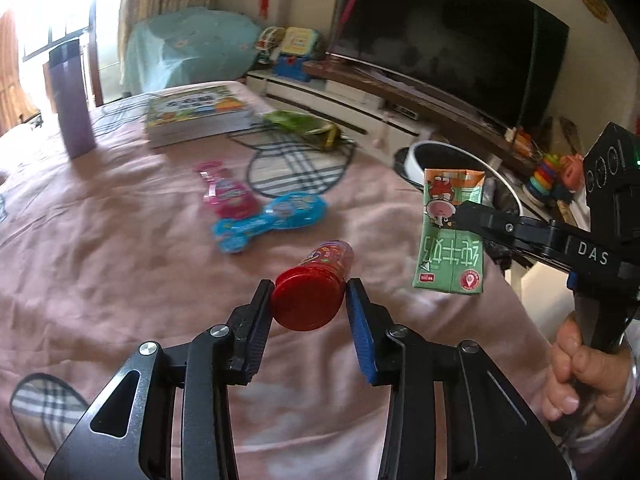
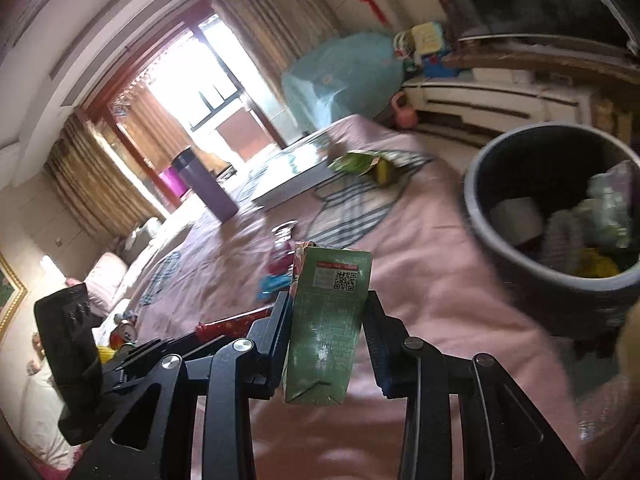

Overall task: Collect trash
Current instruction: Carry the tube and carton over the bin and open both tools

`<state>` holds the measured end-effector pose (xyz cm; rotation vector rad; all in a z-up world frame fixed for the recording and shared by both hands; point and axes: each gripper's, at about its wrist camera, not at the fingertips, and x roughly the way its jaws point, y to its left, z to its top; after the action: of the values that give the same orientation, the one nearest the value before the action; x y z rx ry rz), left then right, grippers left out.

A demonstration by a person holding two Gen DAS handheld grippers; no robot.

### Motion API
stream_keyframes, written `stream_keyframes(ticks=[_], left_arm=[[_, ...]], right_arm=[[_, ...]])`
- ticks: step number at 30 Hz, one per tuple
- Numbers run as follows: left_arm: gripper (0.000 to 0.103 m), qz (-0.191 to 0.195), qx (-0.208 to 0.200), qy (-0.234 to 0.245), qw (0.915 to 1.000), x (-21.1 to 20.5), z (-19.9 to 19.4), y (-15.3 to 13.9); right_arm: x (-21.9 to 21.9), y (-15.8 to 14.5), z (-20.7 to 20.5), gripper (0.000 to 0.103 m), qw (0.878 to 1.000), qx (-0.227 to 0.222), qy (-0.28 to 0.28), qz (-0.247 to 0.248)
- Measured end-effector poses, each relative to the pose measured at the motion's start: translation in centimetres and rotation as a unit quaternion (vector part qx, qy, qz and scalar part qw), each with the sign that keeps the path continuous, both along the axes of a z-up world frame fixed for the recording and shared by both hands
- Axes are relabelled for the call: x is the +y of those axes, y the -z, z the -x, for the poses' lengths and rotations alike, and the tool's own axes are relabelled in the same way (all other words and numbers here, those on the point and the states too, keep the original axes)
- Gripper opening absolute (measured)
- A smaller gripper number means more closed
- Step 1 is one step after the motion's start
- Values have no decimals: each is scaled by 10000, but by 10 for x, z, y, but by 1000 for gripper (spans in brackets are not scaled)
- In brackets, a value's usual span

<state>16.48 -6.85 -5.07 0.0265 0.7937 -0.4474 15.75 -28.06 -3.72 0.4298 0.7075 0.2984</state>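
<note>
My left gripper [image 1: 308,300] is shut on a red capped tube [image 1: 316,284] and holds it just above the pink bed cover [image 1: 120,240]. My right gripper [image 2: 326,312] is shut on a green drink carton [image 2: 324,328], which also shows in the left wrist view [image 1: 450,236], held in the air by the bed's edge. A dark round trash bin [image 2: 520,272] with several pieces of trash inside stands right of the carton. A pink wrapper [image 1: 226,192], a blue wrapper [image 1: 272,220] and a green snack bag [image 1: 308,126] lie on the bed.
A purple tumbler [image 1: 72,100] and a stack of books [image 1: 196,114] stand at the far side of the bed. A TV [image 1: 448,40] on a low white cabinet [image 1: 340,104] lines the right wall, with toys [image 1: 548,176] beside it.
</note>
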Motion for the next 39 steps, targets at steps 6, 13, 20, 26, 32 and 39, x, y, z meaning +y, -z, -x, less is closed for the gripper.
stream_keyframes(ticks=[6,13,20,26,32,39], left_arm=[[36,-305,213,243,9990,-18,6,14],[42,-466,444,213,9977,-25,2,26],[33,-626,490,352,9962,-40,-1,34],[32,-457,474,341,9972,-39,-2,31],[32,-262,300,408,9984,-49,2,15],[32,-95,193,573,9981,-71,-2,-2]], right_arm=[[-17,6,11,36,9998,16,170,60],[-23,16,19,36,9998,73,187,73],[-28,29,14,39,9995,255,116,-173],[-28,31,14,36,9995,236,98,-168],[-39,14,25,35,9996,-10,272,10],[-69,-3,31,35,9978,-205,617,102]])
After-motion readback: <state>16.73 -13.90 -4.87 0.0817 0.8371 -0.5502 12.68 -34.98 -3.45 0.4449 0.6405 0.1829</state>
